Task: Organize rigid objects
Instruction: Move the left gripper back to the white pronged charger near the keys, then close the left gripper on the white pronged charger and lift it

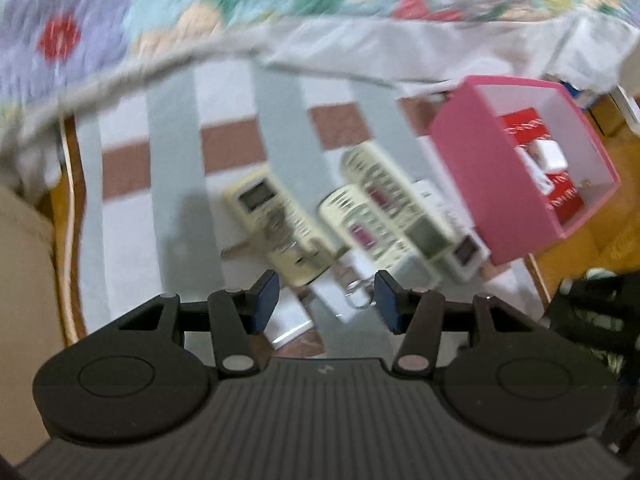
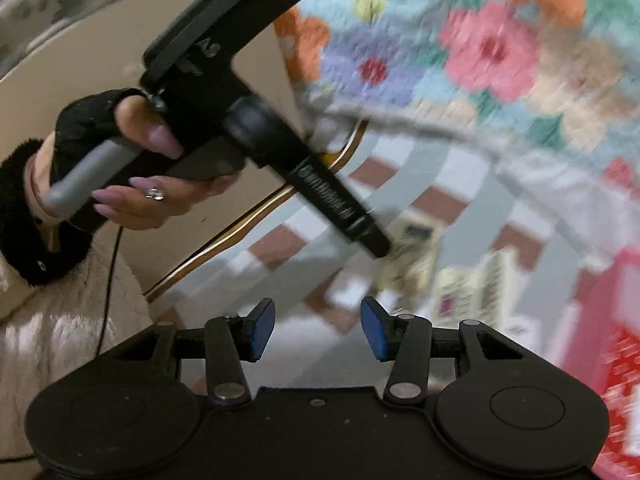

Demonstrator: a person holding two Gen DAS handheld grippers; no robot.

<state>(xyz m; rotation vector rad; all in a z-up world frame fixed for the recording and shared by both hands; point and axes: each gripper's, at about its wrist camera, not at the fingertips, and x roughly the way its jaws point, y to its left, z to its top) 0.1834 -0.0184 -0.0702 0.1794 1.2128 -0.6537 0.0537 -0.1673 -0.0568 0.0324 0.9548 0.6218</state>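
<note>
Several cream remote controls [image 1: 276, 224] lie side by side on a striped cloth [image 1: 176, 168], blurred in the right wrist view as remote controls [image 2: 412, 256]. A small key ring [image 1: 360, 296] lies just before my left gripper's right finger. My left gripper [image 1: 326, 304] hovers above the near ends of the remotes, open, with nothing between its blue pads. A pink box [image 1: 476, 160] to the right holds red and white packets [image 1: 532, 148]. My right gripper [image 2: 318, 328] is open and empty, left of the remotes. My left gripper [image 2: 378, 248], held by a hand [image 2: 140, 192], points down at them.
A floral quilt [image 1: 160, 20] with a white sheet edge [image 1: 360, 52] lies beyond the striped cloth. The table's wooden rim [image 1: 70, 216] curves at the left. A beige surface [image 1: 24, 264] stands beside it. A dark object [image 1: 592, 312] sits at the right edge.
</note>
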